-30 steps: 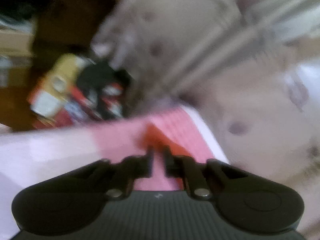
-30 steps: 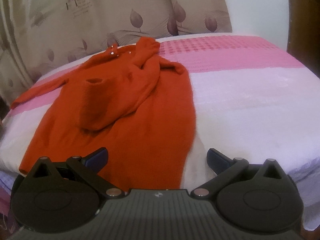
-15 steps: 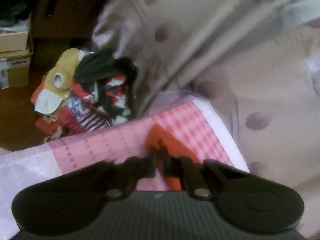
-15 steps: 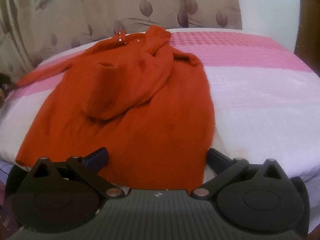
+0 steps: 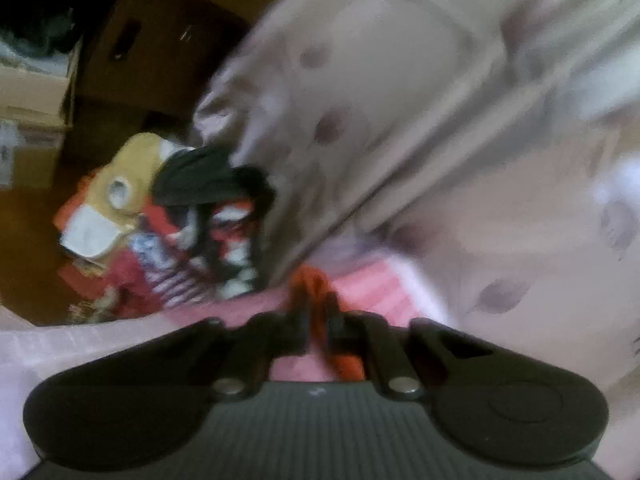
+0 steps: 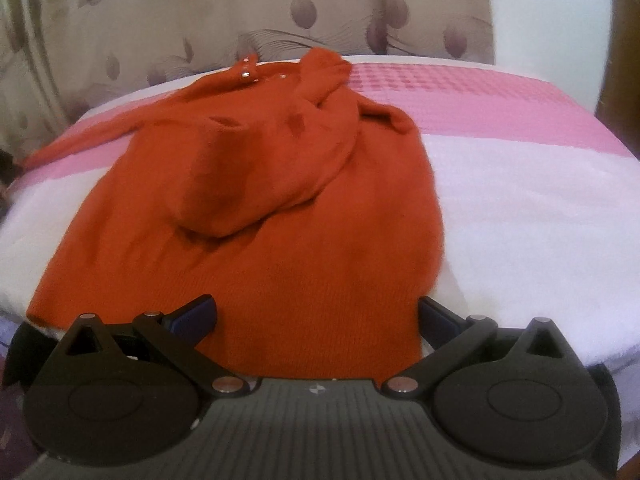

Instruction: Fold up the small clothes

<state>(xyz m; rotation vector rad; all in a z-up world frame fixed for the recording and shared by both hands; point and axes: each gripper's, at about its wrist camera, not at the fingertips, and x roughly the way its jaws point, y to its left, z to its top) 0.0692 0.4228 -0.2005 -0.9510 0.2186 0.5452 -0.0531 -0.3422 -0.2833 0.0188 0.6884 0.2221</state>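
An orange knit sweater [image 6: 280,208] lies flat on the pink and white bedspread [image 6: 520,168], one sleeve folded across its chest, the other stretched out to the left. My right gripper [image 6: 316,314] is open just above the sweater's bottom hem, its fingers at either side of the hem. My left gripper [image 5: 318,320] is shut on the end of the orange sleeve [image 5: 312,280] at the bed's pink edge; this view is blurred.
A beige curtain with purple leaf prints [image 6: 280,12] hangs behind the bed and also shows in the left wrist view [image 5: 400,100]. A heap of mixed clothes [image 5: 160,232] lies on the brown floor beside the bed, with cardboard boxes [image 5: 32,120] behind it.
My right gripper has moved in toward the sweater's hem and centred on it. My left gripper, still holding the sleeve end, has shifted and tilted at the bed's edge.
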